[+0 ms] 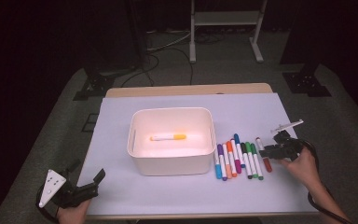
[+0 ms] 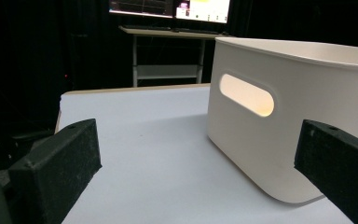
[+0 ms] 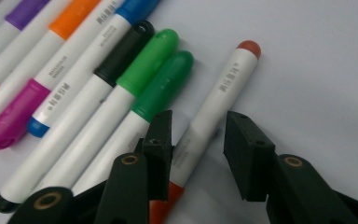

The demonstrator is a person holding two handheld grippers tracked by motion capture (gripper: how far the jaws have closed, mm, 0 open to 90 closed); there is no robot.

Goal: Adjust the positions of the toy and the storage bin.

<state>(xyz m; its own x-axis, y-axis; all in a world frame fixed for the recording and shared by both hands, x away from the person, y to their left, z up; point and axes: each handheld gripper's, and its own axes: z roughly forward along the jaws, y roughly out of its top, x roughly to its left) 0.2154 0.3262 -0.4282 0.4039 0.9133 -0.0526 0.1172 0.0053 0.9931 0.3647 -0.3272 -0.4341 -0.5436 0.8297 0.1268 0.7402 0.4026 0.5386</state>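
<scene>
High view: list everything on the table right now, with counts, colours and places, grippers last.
bin: one, white, middle of the mat.
yellow marker: one, lying inside the bin.
marker row: eight, mixed colours, side by side right of the bin.
red marker: one, right end of the row, between the right gripper's jaws.
mat: one, pale lilac, covering the table.
left gripper: open, near left corner.
right gripper: jaws either side of the red marker, not yet pressing.

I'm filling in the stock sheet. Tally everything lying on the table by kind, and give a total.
Bin: 1
Marker inside it: 1
Markers loose beside it: 9
Total: 11
</scene>
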